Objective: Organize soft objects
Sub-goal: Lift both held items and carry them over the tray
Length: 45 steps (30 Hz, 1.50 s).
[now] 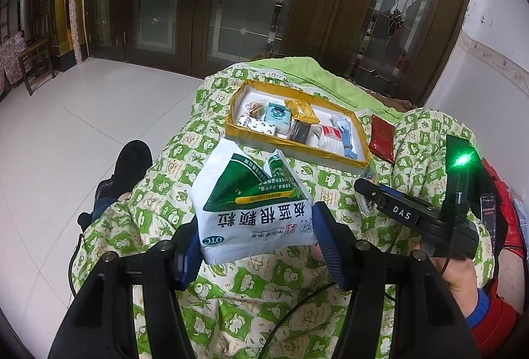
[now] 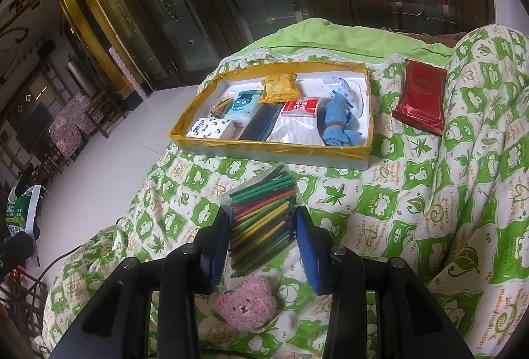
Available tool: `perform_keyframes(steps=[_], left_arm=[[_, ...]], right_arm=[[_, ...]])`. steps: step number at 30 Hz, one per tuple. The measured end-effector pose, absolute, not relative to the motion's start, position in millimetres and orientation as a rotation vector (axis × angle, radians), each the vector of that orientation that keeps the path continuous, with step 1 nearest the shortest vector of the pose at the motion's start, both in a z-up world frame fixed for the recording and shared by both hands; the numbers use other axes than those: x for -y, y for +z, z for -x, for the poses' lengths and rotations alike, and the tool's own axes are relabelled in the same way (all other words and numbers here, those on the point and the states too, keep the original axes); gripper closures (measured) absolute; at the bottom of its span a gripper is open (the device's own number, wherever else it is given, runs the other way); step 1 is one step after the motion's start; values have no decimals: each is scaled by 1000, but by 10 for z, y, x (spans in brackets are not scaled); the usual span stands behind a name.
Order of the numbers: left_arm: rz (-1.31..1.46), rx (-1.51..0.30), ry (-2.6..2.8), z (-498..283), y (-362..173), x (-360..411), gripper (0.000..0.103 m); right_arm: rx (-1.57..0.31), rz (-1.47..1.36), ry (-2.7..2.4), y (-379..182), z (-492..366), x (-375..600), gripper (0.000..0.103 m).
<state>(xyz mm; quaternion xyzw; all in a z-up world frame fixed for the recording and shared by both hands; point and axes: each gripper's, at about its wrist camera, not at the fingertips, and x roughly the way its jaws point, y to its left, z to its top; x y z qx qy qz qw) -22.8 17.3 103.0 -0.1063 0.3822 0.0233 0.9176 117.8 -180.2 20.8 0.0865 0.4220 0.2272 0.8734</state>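
Two grippers, each clamping a soft packet above the quilt

The white-and-green medicine sachet point(image 1: 251, 207) is sitting pinched between the blue pads of the left gripper point(image 1: 256, 246), jaws roughly half apart and pressing on its lower sides, its torn top edge pointing toward the yellow-taped tray point(image 1: 358, 140); the clear bag of coloured sticks point(image 2: 263, 223) is being squeezed by the right gripper point(image 2: 261, 246), jaws narrower and closed on the bag's sides; just under that bag a pink plush bear head point(image 2: 246, 304) is lying on the green-and-white quilt point(image 2: 380, 203); the tray is resting farther off on the quilt, holding a yellow snack packet point(image 2: 280, 88), a blue towel point(image 2: 337, 124) and small packs; a red packet point(image 2: 421, 96) is lying just beside the tray's right end, apart from it.
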Motion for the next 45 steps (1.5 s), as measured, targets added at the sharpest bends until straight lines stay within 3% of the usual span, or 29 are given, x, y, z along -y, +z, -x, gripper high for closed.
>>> perform_keyframes(steps=[13,26,45], left_arm=[[196,-839,3,-329,607,-120,43],[126,-857,-67,-975,428,42,43],[115,-872,-49,-1158,301,-154,43]], right_arm=[[-780,-181,515,418,-1020,1878,61],[-822,-233,482,342,-1180,2028,61],[-834,-223,456,356,-1284,2015,61]])
